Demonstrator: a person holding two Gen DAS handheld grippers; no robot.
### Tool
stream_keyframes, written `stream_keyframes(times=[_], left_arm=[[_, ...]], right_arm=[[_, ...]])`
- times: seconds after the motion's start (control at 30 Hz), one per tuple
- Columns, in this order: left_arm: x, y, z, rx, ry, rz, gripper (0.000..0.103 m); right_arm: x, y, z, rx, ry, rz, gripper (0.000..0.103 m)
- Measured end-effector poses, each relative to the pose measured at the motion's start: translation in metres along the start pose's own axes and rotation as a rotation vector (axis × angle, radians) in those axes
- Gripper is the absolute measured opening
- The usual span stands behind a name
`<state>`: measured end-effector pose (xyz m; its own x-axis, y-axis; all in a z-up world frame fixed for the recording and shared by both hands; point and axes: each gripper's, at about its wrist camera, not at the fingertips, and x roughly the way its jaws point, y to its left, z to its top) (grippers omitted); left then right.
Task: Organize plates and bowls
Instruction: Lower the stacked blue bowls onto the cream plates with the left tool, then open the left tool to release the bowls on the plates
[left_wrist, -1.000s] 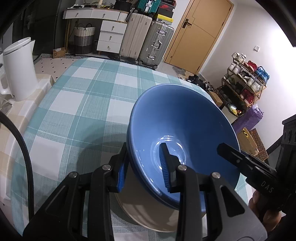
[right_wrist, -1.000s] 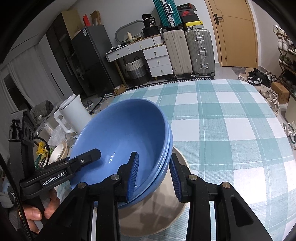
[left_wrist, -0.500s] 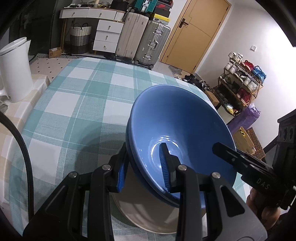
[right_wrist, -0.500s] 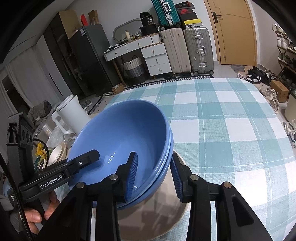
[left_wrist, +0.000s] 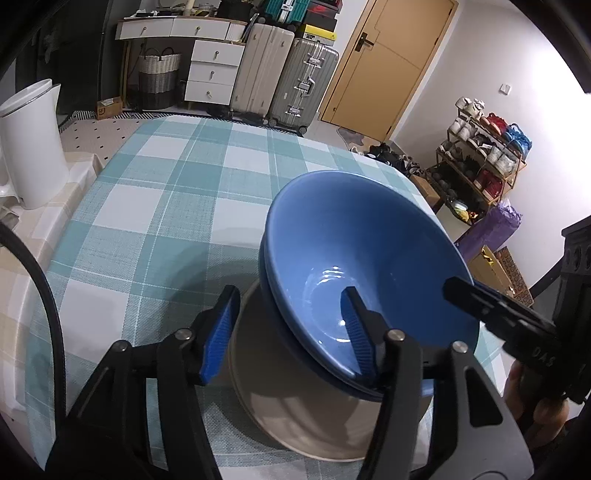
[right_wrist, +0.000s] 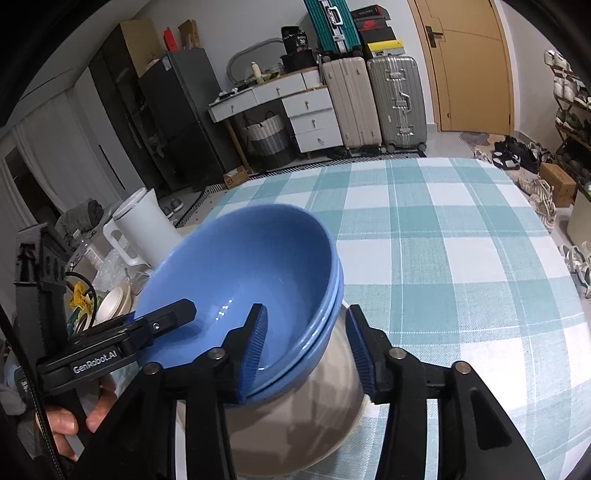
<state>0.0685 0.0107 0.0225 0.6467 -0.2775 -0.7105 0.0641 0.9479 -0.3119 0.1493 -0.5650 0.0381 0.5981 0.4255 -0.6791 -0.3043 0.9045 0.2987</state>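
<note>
2 nested blue bowls (left_wrist: 354, 258), tilted, sit on a beige plate (left_wrist: 295, 413) on the checked tablecloth (left_wrist: 166, 192).

Left gripper (left_wrist: 291, 332): jaws spread wide. Right finger pad sits inside the top bowl near its rim; left pad hangs outside over the plate, well clear of the bowl wall. A gap shows between pad and bowl, so nothing is gripped.

Right gripper (right_wrist: 306, 343): jaws also parted. Left pad is inside the top bowl against its inner wall; right pad is outside, just beside the double rim with a sliver of gap. Released, straddling the rim. Whether the inner pad touches cannot be told.

The 2 grippers straddle opposite sides of the stack; each shows in the other's view.

The plate lies near the table's close edge. Beyond the bowls the cloth runs bare to the far edge. White kettle (left_wrist: 29, 147) stands on the side surface to the left, well apart from the stack. In the right wrist view a small cream bowl (right_wrist: 114, 302) and clutter sit past the left gripper, off the cloth. Suitcases (right_wrist: 373, 99), drawers (left_wrist: 210, 70) and a door (left_wrist: 388, 62) stand behind the table.
</note>
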Motion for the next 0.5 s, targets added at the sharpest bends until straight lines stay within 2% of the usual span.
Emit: stream_keyframes(times=[0.13, 0.27, 0.37, 0.43, 0.5], left_arm=[[-0.003, -0.002, -0.001, 0.022, -0.012, 0.016, 0.065], [-0.008, -0.006, -0.001, 0.056, -0.027, 0.037, 0.072], [-0.013, -0.008, -0.002, 0.070, -0.044, 0.034, 0.080], [-0.017, -0.011, -0.003, 0.099, -0.058, 0.036, 0.082], [-0.021, -0.013, -0.005, 0.123, -0.071, 0.034, 0.088]], right_arm=[[-0.002, -0.006, 0.001, 0.006, 0.003, 0.008, 0.053], [-0.002, -0.008, 0.001, 0.004, 0.003, 0.012, 0.060], [0.000, -0.010, 0.001, -0.002, 0.010, 0.024, 0.070], [0.001, -0.009, 0.001, -0.013, 0.018, 0.031, 0.077], [-0.001, -0.007, 0.001, -0.029, 0.012, 0.040, 0.090]])
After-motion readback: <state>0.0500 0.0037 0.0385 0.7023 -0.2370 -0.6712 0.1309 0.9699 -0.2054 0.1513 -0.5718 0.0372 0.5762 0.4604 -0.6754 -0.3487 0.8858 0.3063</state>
